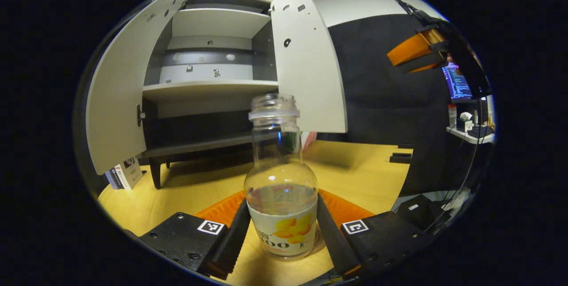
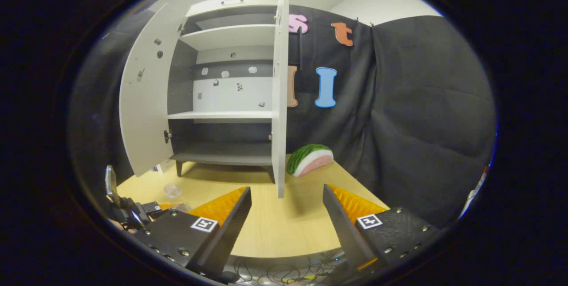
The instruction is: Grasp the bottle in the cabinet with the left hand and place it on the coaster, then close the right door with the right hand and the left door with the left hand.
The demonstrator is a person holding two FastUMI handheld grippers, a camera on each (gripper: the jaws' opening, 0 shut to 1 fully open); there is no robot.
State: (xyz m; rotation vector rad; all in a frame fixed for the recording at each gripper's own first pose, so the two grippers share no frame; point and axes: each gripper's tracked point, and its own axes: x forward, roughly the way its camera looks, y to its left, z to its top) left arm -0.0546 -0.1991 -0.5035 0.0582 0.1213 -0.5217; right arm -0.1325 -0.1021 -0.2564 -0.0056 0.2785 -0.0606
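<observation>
A clear glass bottle (image 1: 281,188) without a cap, with a yellow fruit label, stands upright on the wooden table (image 1: 355,170) in the left gripper view. My left gripper (image 1: 282,224) is shut on it, one finger pressing each side of its lower body. A brownish sliver of the coaster (image 1: 319,242) peeks out at the bottle's base. The white cabinet (image 2: 226,113) stands behind with its left door (image 2: 144,108) and right door (image 2: 279,99) both swung open. My right gripper (image 2: 286,197) is open, held before the right door's edge. The bottle's top (image 2: 172,190) appears low on the left.
A watermelon slice (image 2: 309,159) lies on the table right of the cabinet. A booklet (image 1: 126,175) leans beneath the left door. The cabinet shelves (image 1: 208,85) are bare. A monitor (image 1: 456,83) and a small cluttered shelf (image 1: 470,131) sit far right.
</observation>
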